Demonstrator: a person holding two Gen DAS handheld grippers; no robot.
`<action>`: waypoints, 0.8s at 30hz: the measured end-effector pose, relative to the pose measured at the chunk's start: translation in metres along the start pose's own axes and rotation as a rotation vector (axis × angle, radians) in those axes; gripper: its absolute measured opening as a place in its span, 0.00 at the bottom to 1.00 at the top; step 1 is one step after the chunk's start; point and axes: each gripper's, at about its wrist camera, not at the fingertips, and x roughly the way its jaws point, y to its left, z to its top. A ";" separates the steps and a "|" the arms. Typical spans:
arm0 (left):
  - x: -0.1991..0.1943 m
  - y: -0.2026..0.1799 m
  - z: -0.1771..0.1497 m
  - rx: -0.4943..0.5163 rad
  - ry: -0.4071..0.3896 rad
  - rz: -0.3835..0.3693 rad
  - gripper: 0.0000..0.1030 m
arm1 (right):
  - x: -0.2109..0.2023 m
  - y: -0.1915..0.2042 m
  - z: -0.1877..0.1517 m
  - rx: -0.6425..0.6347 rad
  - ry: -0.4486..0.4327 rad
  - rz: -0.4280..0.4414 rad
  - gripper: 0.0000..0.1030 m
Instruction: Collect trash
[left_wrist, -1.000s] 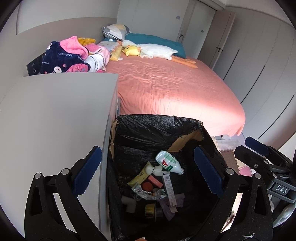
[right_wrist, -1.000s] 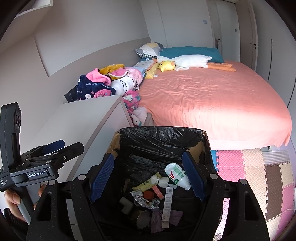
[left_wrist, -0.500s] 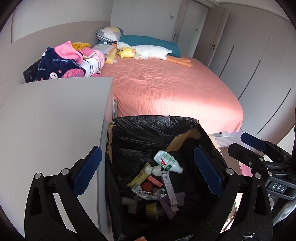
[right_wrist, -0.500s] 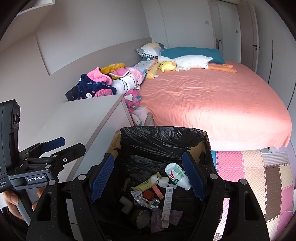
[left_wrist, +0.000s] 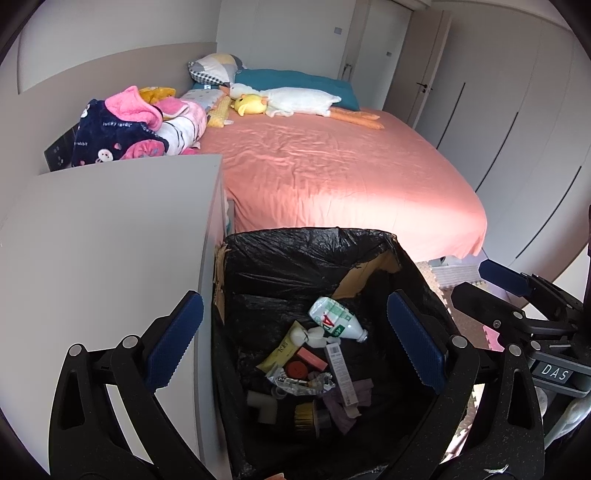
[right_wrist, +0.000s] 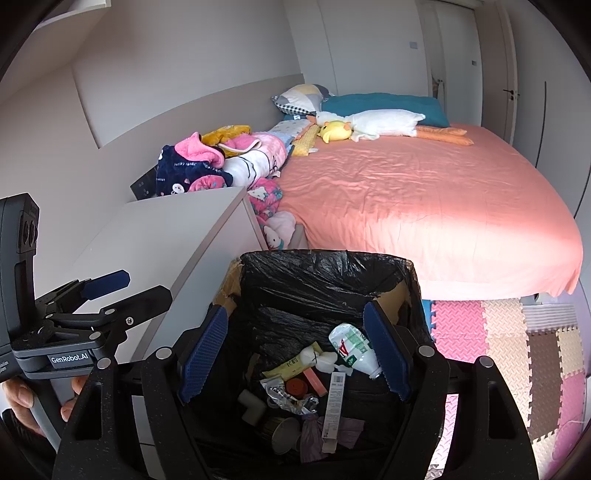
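Observation:
A cardboard bin with a black liner (left_wrist: 295, 254) (right_wrist: 325, 273) stands between the bed and a grey cabinet. Inside lie a white plastic bottle (left_wrist: 334, 321) (right_wrist: 352, 349), a yellow tube (left_wrist: 280, 350), an orange-red piece and lid, crumpled foil (right_wrist: 288, 398), a white pipe elbow (left_wrist: 262, 404) and a long label strip (right_wrist: 332, 406). My left gripper (left_wrist: 295, 343) is open and empty above the bin's left side. My right gripper (right_wrist: 295, 350) is open and empty above the bin. Each gripper shows in the other's view.
A grey cabinet top (left_wrist: 103, 236) is at the left. A bed with a pink sheet (left_wrist: 332, 170) lies behind, with plush toys, pillows and folded clothes (left_wrist: 136, 129). Foam floor mats (right_wrist: 517, 339) are at the right, wardrobe doors beyond.
Both grippers have drifted slightly; the left view has swung a little left and back. The trash in the bin has not moved. Both stay open.

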 end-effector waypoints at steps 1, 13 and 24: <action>-0.001 -0.001 0.000 0.005 -0.004 -0.001 0.94 | 0.000 0.000 0.000 0.000 0.000 0.000 0.74; -0.005 0.000 0.003 -0.011 -0.025 -0.030 0.94 | 0.000 0.000 0.000 -0.001 0.000 0.000 0.74; -0.015 -0.001 0.003 -0.017 -0.080 -0.008 0.94 | 0.000 0.000 -0.002 -0.006 0.003 -0.001 0.74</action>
